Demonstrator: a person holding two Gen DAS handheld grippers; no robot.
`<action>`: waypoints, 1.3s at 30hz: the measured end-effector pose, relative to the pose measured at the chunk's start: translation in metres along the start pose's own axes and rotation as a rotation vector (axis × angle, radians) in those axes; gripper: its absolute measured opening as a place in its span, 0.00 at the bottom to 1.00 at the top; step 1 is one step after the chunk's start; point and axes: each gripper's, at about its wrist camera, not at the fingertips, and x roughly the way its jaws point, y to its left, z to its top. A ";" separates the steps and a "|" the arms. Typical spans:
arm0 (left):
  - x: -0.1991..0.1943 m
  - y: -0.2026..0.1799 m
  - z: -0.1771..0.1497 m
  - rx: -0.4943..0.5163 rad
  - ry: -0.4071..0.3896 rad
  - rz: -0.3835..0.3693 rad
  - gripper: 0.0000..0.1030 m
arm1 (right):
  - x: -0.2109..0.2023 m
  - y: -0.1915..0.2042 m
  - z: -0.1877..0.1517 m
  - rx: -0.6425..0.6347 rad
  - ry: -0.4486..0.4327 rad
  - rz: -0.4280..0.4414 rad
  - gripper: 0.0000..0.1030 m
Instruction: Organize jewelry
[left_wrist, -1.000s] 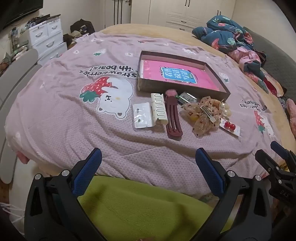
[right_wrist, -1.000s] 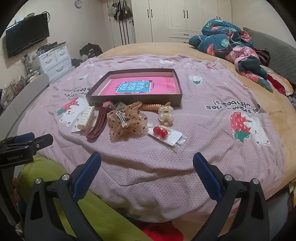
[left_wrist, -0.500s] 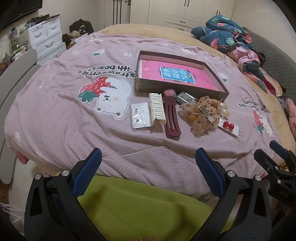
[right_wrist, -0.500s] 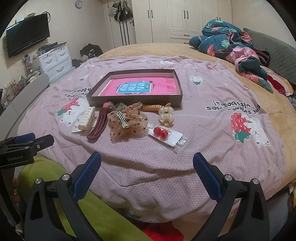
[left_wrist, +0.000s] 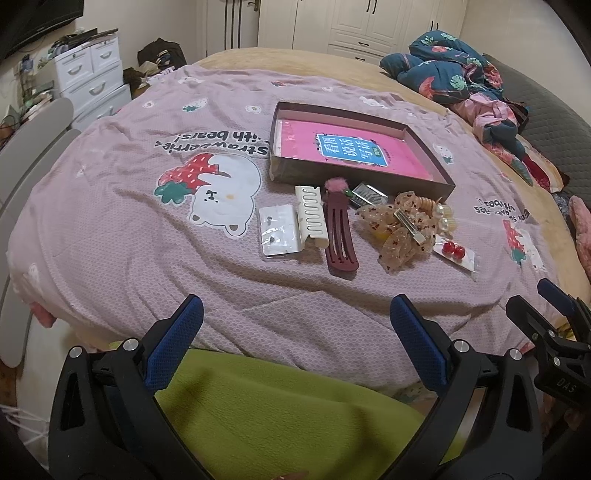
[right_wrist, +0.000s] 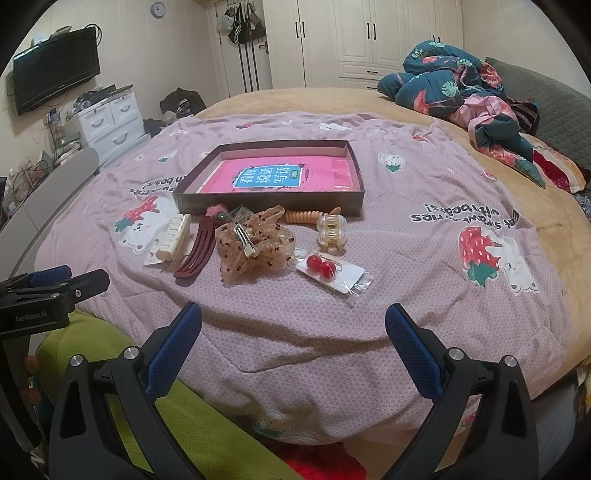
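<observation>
Looking along the left tongs (left_wrist: 295, 325): fingers spread wide apart, nothing between them, held low at the near edge of the bed over a green cloth (left_wrist: 288, 417). Well ahead of the tips, on the purple bedspread (left_wrist: 110, 221), lies a row of hair and jewelry items. Slightly left of centre sit an earring card (left_wrist: 279, 230) and a cream comb clip (left_wrist: 311, 216), touching. Straight ahead lies a maroon hair clip (left_wrist: 339, 236). Ahead and right: a sheer brown bow clip (left_wrist: 400, 229), a pearl-like clear claw clip (left_wrist: 445, 219), and a card with red ball earrings (left_wrist: 455, 253). Beyond the row stands a shallow brown tray (left_wrist: 295, 173) containing a pink book (left_wrist: 351, 147). The right tongs' tips show at the far right edge.

Looking along the right tongs (right_wrist: 293, 325): fingers likewise spread apart and empty, low at the bed's edge. Red ball earrings (right_wrist: 319, 266) lie directly ahead, nearest the tips. The bow clip (right_wrist: 255, 243), maroon hair clip (right_wrist: 197, 249) and cream comb clip (right_wrist: 173, 238) run ahead-left; the clear claw clip (right_wrist: 331, 232) and an orange coil tie (right_wrist: 303, 215) lie farther ahead, just before the tray (right_wrist: 266, 203).
</observation>
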 end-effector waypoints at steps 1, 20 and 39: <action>0.000 -0.001 0.000 0.000 -0.001 -0.001 0.92 | 0.000 0.000 0.000 0.001 -0.001 0.000 0.96; -0.002 -0.004 0.001 0.007 -0.005 -0.003 0.92 | -0.001 -0.003 0.001 0.005 -0.014 0.000 0.96; 0.008 -0.011 0.009 0.010 0.016 -0.023 0.92 | 0.000 -0.018 0.010 0.033 -0.033 -0.018 0.96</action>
